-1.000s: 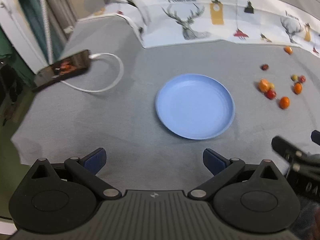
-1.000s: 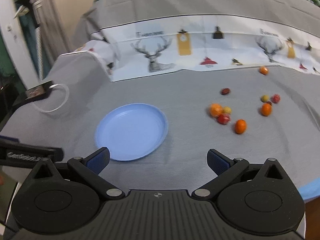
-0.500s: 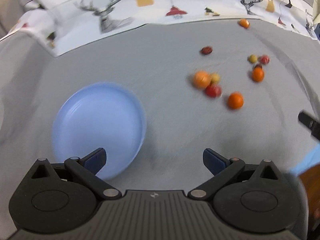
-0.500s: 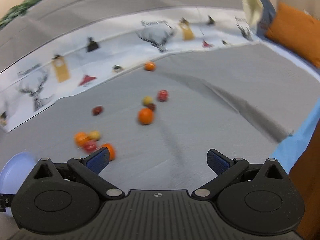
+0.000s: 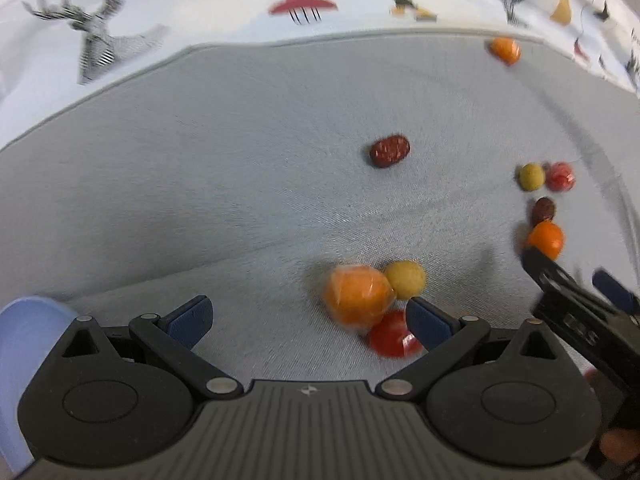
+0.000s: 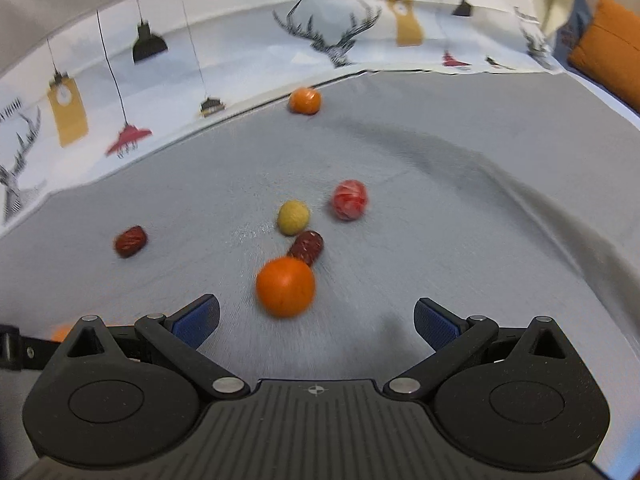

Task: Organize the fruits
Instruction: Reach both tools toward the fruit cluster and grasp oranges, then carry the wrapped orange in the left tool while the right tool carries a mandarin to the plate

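Observation:
Small fruits lie scattered on grey cloth. In the left wrist view my left gripper (image 5: 308,316) is open and empty; an orange fruit (image 5: 356,294), a yellow one (image 5: 405,279) and a red one (image 5: 394,338) cluster just by its right fingertip. The blue plate (image 5: 24,344) shows at the far left edge. My right gripper (image 5: 576,284) enters from the right. In the right wrist view my right gripper (image 6: 316,318) is open and empty, with an orange fruit (image 6: 285,287) just ahead between the fingers, a dark red date (image 6: 306,247), a yellow fruit (image 6: 293,217) and a red fruit (image 6: 349,200) behind it.
Another date (image 6: 130,241) lies to the left and an orange fruit (image 6: 305,101) sits far back by the deer-print cloth (image 6: 240,48). An orange cushion (image 6: 608,48) is at the far right. The grey cloth has folds on the right side.
Both grippers have moved forward and closer to the fruits. The left view has swung right, so the plate slid to the left edge. Both stay open.

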A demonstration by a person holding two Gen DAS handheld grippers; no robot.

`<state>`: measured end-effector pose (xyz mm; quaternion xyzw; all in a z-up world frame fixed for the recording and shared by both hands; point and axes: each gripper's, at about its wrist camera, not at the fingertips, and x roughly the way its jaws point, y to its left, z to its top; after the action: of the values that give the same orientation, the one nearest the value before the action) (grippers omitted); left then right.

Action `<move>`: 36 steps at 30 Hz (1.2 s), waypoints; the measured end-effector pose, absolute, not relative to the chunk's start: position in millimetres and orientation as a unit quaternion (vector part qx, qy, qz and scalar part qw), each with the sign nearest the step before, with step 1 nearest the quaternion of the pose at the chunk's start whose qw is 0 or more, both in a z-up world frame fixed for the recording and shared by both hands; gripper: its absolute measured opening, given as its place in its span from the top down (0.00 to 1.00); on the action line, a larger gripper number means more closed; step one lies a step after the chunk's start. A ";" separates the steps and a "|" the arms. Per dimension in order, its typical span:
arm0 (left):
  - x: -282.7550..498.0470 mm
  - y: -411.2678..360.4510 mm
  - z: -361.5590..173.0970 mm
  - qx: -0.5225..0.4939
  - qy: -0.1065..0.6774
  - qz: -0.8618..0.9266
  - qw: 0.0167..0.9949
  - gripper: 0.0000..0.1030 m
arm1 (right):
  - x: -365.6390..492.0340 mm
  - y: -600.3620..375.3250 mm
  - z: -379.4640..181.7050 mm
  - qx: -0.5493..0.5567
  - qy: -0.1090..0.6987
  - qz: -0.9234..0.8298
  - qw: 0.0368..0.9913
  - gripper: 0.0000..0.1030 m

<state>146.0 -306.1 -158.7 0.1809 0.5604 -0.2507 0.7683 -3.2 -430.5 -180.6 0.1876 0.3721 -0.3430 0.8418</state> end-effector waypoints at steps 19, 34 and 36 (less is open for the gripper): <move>154.4 -287.5 -154.9 0.136 0.571 -0.290 0.755 0.19 | -20.3 -416.8 -183.4 0.181 0.373 -0.365 0.833 0.66; 133.9 -263.8 -107.6 0.110 0.532 -0.328 0.773 0.64 | -56.9 -401.8 -136.6 0.179 0.293 -0.362 0.867 0.67; 123.7 -244.6 -85.0 0.098 0.520 -0.326 0.783 0.64 | -73.5 -394.7 -117.1 0.182 0.269 -0.355 0.876 0.67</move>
<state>123.7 -244.6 -85.0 0.0982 0.5199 -0.3261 0.7834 -73.5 -394.7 -117.1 0.1821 0.2691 -0.3553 0.8765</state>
